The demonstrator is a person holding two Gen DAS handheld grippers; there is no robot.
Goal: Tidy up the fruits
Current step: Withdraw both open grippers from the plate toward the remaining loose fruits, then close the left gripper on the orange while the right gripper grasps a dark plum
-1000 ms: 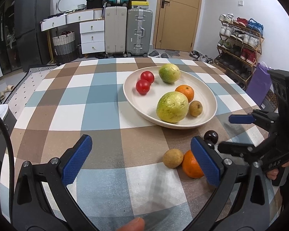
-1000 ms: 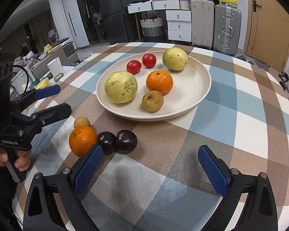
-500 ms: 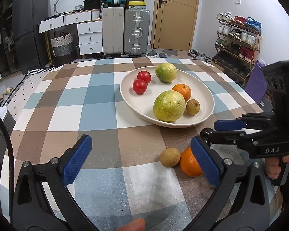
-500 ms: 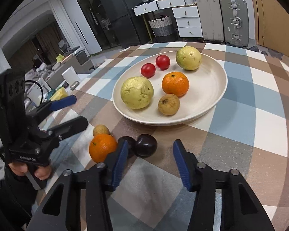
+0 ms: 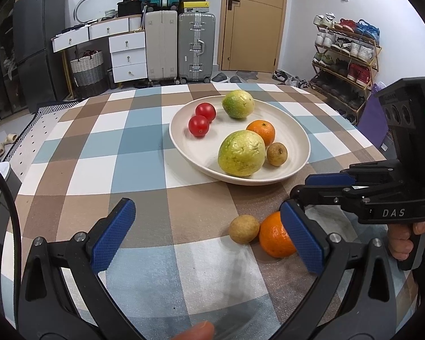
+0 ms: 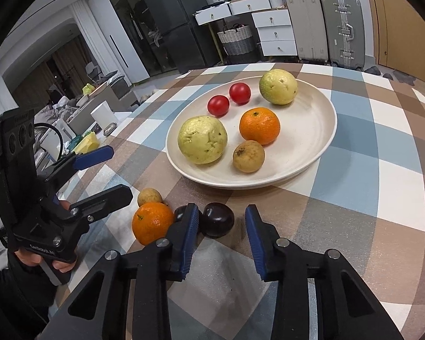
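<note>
Checked cloth in brown, blue and white covered the table [image 6: 382, 170], and on it sat a cream plate [image 6: 311, 147] that held two pale green guavas, two red tomatoes, one orange and one small brown fruit. Four fruits lay loose on the cloth just in front of the plate: a second orange [image 6: 152, 222], a small brown fruit [image 6: 149, 197] touching it from behind, and two dark plums side by side. A second before, the right gripper [image 6: 221, 236] had been spread wide above this group; since then its jaws had swung in and were closing around the nearer plum [image 6: 218, 219]. Its left pad sat between the two plums, against the nearer one, while a small gap showed on the plum's other side, so the fruit was framed but not yet pinched. The other plum [image 6: 180, 212] peeked out behind that pad, touching the orange. The left gripper [image 5: 209, 235] hung over the near cloth beside the loose orange with its jaws spread and nothing between them, as it had a second earlier. The narrowing probably meant the plum was next to go onto the plate.
</note>
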